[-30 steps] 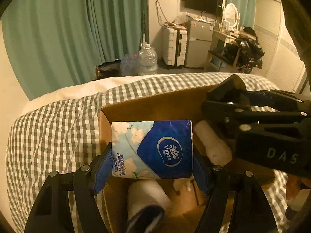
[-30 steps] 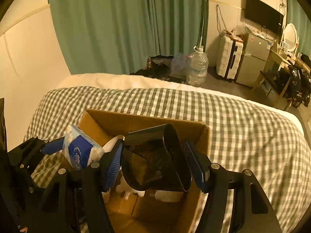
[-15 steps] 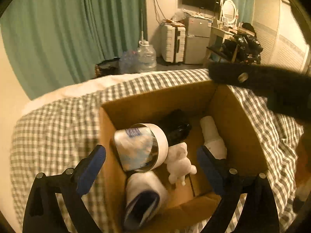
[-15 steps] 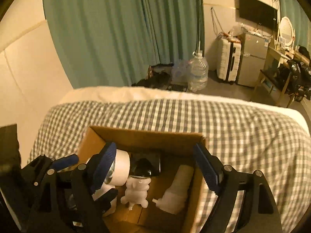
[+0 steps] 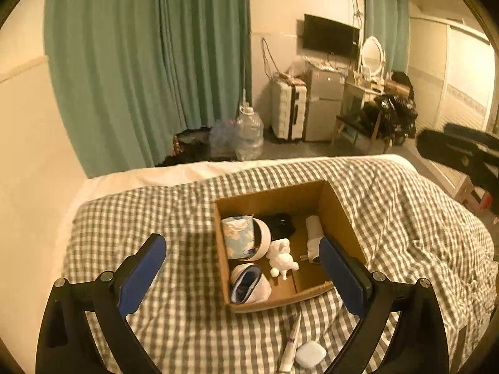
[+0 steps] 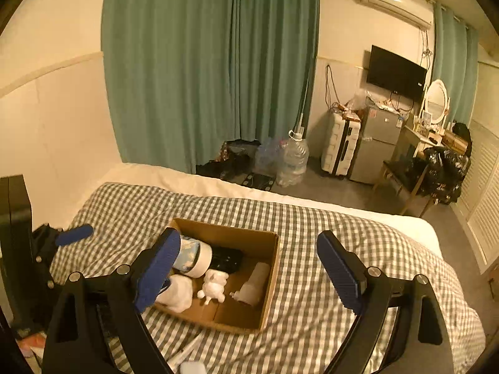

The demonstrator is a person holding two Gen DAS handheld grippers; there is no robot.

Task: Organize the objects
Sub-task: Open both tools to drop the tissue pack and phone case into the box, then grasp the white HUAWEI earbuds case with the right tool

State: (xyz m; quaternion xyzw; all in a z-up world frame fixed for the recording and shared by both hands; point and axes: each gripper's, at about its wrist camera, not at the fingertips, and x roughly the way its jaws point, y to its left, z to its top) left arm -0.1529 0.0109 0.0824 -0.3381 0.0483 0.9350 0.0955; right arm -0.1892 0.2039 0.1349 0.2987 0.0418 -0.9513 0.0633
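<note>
- My left gripper [image 5: 241, 275] is spread wide with nothing between its blue pads; it hangs above the checkered bedspread [image 5: 156, 218] in the lower half of the frame.
- My right gripper [image 6: 249, 272] is likewise released and bare.
- One cardboard box [image 5: 338, 210] sits open on the bed, centre of both views.
- Inside I count six things: one tissue pack [image 5: 237, 237] tucked in a white ring [image 5: 263, 238] at the left wall, one black item [image 5: 280, 224] at the back, one white figurine [image 5: 282, 257] in the middle, one white bottle [image 5: 313, 232] lying along the right wall, one white-and-blue bundle [image 5: 249, 283] at the near left corner.
- Outside the box, at the bottom edge of the left view, lie one white tube [image 5: 290, 346] and one small white case [image 5: 310, 353], just beside each other.
</note>
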